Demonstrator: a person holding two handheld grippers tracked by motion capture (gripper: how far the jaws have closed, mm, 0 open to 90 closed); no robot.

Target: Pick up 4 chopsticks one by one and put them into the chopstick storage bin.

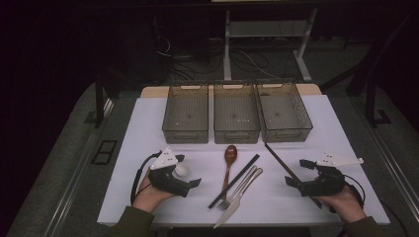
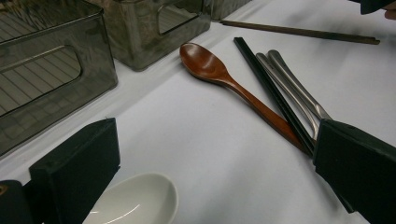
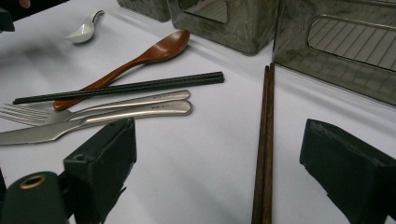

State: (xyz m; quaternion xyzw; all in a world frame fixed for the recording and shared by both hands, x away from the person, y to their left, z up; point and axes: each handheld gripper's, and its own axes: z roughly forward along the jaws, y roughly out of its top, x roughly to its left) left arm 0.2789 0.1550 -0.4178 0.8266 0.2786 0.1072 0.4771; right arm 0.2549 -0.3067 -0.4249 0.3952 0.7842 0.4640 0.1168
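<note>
White ceramic spoon (image 2: 135, 203) lies on the white counter (image 1: 148, 128), just in front of the left tool (image 1: 185, 173), whose jaws stand wide apart and hold nothing. Brown wooden chopsticks (image 3: 264, 144) lie between the wide, empty jaws of the right tool (image 1: 295, 172). Between the tools lie a wooden spoon (image 1: 230, 157), black chopsticks (image 1: 237, 178), a fork (image 1: 236, 190) and a knife (image 1: 237, 200), with three clear bins (image 1: 236, 118) behind them.
</note>
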